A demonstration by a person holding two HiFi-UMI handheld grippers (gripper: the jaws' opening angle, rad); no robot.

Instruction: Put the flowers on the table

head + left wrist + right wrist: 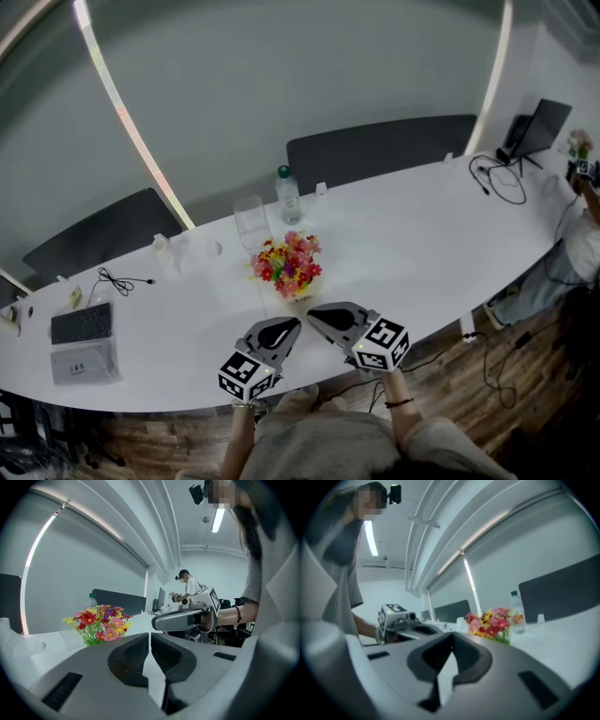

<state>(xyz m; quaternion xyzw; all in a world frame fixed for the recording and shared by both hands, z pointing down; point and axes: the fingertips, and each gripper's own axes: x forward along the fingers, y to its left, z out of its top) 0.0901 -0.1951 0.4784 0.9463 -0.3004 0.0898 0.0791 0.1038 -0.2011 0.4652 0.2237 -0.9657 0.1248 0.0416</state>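
Since they stand upright, flowers (287,265): on the worktop (422,234), mid-length, untouched; placing looks done.
Left tongs (292,325): together, empty, near edge, just short of flowers.
Right tongs (314,315): together, empty, alongside.

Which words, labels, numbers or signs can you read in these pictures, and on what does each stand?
No text is readable.
Bottle label: too small to read.
Keyboard keys: too small to read.
Marker cubes: black-and-white square patterns, no letters.
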